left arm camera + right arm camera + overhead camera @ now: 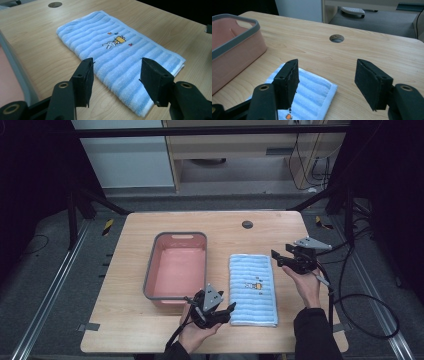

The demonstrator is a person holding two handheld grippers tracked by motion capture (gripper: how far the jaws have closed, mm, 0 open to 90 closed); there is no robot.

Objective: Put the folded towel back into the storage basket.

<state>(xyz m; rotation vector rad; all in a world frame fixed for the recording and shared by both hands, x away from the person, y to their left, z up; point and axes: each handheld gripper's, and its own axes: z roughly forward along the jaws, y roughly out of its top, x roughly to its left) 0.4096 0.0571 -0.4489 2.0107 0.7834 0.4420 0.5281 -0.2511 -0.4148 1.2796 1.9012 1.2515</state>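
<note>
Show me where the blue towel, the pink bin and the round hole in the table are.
blue towel (252,290): high view, middle of its striped top face.
pink bin (175,234): high view, on its grey far rim.
round hole (247,224): high view, centre of the dark opening.

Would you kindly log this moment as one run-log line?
left gripper: open, at folded blue towel's near corner | right gripper: open, by its far corner | pink basin: left of towel
</note>
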